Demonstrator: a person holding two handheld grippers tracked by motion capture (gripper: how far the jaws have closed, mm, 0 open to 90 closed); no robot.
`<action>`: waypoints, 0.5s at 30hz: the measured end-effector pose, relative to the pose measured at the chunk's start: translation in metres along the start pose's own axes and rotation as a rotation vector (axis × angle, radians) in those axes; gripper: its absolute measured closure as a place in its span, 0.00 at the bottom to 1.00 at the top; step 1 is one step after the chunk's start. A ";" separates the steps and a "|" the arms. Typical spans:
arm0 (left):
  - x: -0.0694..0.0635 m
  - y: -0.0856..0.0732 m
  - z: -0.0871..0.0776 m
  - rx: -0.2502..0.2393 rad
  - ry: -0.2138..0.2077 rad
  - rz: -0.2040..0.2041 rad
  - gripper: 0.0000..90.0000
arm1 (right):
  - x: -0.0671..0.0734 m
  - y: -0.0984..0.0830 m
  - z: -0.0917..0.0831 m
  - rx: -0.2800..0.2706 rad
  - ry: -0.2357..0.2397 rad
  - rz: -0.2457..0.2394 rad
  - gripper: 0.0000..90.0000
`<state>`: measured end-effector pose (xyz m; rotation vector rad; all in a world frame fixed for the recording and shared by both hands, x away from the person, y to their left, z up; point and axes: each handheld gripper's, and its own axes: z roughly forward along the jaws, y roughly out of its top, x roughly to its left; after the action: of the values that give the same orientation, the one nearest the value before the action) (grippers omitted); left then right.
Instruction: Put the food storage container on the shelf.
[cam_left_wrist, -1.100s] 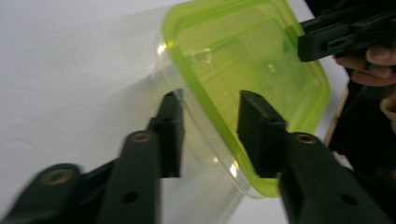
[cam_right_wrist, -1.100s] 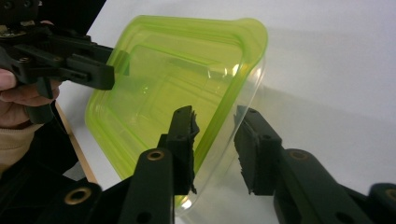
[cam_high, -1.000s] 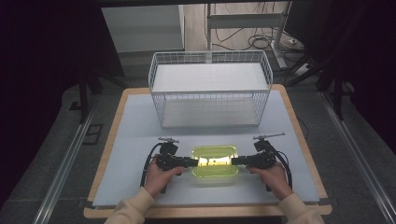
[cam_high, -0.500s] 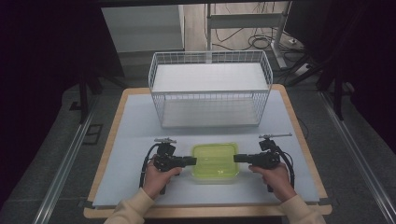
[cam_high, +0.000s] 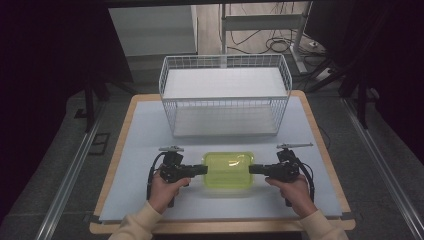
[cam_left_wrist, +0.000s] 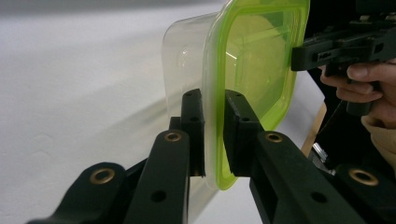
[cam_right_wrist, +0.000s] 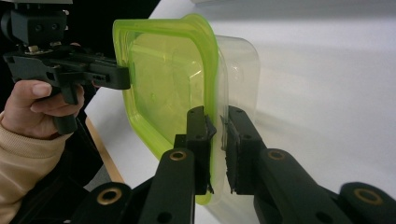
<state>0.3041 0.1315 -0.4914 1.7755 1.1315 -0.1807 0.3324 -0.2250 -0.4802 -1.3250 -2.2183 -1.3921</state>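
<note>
Two hand-held grippers, left (cam_high: 202, 170) and right (cam_high: 253, 169), clamp opposite rims of the green-lidded container (cam_high: 228, 170) at the near desk (cam_high: 140, 130); judged next: lift level toward the far wire basket (cam_high: 225, 95).

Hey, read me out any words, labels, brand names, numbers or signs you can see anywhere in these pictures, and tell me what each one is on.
There is no readable text.
The clear plastic container with the yellow-green lid: no label or print.
The black left gripper and black right gripper: no markings legible.
The white wire basket and the pale table mat: plain, no writing.
</note>
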 end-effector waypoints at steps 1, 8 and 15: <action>-0.001 0.000 -0.001 -0.002 -0.002 0.003 0.89 | 0.001 0.001 -0.001 -0.002 -0.003 -0.006 0.90; -0.009 0.008 -0.010 -0.029 -0.005 0.033 0.89 | 0.012 0.007 -0.008 -0.029 -0.008 -0.045 0.90; -0.018 0.027 -0.023 -0.059 0.012 0.082 0.89 | 0.023 0.021 -0.016 -0.073 -0.008 -0.080 0.90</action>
<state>0.3062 0.1363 -0.4517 1.7693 1.0602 -0.0867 0.3313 -0.2212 -0.4461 -1.2789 -2.2693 -1.5121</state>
